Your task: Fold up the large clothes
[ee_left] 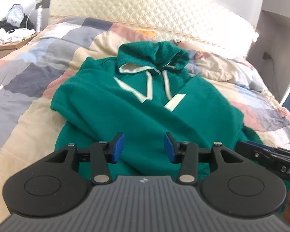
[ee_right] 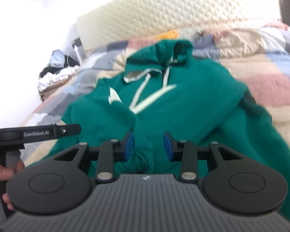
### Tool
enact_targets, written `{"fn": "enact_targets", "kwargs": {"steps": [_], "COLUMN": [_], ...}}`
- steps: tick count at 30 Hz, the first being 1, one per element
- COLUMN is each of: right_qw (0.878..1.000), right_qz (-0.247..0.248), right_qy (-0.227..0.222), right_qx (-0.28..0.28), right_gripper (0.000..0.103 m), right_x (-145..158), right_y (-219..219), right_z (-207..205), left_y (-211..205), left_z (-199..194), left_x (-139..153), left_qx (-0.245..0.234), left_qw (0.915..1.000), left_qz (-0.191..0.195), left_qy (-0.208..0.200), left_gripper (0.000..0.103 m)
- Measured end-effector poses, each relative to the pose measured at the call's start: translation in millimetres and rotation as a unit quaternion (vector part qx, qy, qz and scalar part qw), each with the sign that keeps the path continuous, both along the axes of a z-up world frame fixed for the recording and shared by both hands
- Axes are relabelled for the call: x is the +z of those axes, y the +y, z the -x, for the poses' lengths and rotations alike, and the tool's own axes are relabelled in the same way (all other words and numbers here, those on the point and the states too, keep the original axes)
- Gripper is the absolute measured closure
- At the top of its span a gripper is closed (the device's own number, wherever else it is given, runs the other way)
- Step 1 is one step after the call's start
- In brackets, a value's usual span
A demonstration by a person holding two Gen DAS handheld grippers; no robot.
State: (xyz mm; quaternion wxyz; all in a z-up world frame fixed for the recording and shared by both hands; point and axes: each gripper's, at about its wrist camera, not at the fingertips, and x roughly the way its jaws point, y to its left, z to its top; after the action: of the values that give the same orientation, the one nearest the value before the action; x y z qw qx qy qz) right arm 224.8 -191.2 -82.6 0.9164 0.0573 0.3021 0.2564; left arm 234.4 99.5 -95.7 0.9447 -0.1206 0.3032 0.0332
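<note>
Jaws of the left gripper (ee_left: 144,147) are standing apart, nothing between the blue pads (ee_left: 118,148). Jaws of the right gripper (ee_right: 148,147) are likewise standing apart, a bunched green cuff (ee_right: 142,159) showing between and below them, pads not pressing it. Hoodie (ee_left: 137,104), green with white drawstrings (ee_left: 167,85), is lying front up on the patchwork quilt (ee_left: 29,71), sleeves folded across the body, hood towards the cream headboard (ee_left: 137,5). Both grippers are hovering over its hem. Nightstand (ee_left: 9,44) is carrying clutter.
</note>
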Motion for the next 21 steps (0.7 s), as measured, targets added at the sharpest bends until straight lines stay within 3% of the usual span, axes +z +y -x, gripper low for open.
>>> {"fn": "enact_targets", "kwargs": {"steps": [3,8,10,12,14,18,21], "right_qw": [1.000,1.000,0.999,0.999,0.997,0.995,0.993], "right_qz": [0.000,-0.006,-0.012,-0.026,-0.052,-0.076,-0.080], "right_qy": [-0.005,-0.020,-0.029,-0.033,-0.025,-0.017,-0.008], "right_qx": [0.005,-0.003,-0.013,-0.031,-0.047,-0.070,-0.084], "right_gripper": [0.064,0.064,0.061,0.049,0.047,0.027,0.027], "right_x": [13,37,47,52,52,37,15], "right_y": [4,4,2,-1,-3,8,31], "right_z": [-9,-45,-68,-96,-134,-218,-285], "left_y": [2,28,45,68,87,114,129], "left_z": [-11,-52,-79,-114,-154,-241,-306], "left_x": [16,38,40,37,31,9,-16], "left_qx": [0.003,0.020,0.032,0.050,0.053,0.051,0.026], "left_qw": [1.0000,0.9992,0.9967,0.9895,0.9839,0.9854,0.9879], "left_qz": [-0.008,0.035,0.075,0.136,0.171,0.162,0.153], "left_qy": [-0.002,-0.003,0.001,0.002,-0.003,0.000,-0.007], "left_gripper": [0.051,0.050,0.050,0.046,0.042,0.038,0.038]}}
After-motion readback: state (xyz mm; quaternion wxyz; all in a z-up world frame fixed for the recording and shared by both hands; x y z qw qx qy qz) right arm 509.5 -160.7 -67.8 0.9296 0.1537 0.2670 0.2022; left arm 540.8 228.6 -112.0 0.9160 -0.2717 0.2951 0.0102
